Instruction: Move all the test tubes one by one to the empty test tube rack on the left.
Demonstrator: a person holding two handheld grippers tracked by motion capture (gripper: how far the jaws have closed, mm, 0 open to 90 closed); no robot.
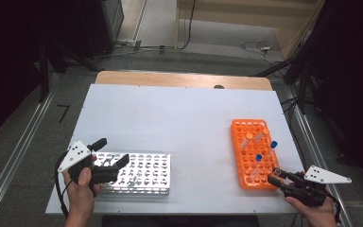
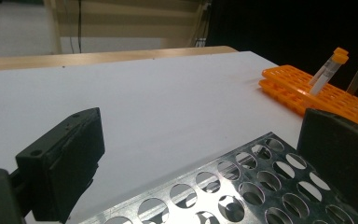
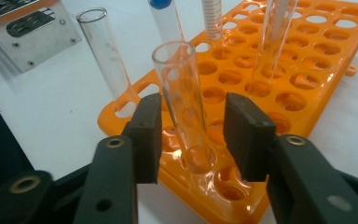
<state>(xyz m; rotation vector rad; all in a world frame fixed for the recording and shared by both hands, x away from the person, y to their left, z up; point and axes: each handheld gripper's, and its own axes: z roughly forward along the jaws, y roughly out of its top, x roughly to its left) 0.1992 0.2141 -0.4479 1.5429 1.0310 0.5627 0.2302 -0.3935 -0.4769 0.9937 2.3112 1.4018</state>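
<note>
My right gripper at the near end of the orange rack, jaws narrowed either side of an uncapped glass tube standing in it, pads not yet touching, my left gripper spread wide over the metal rack, holding nothing.

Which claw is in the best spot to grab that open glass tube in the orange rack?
The right claw. Its pads already sit on both sides of the glass tube, not pressing on it. The left claw is over the metal rack, far from the orange rack.
</note>
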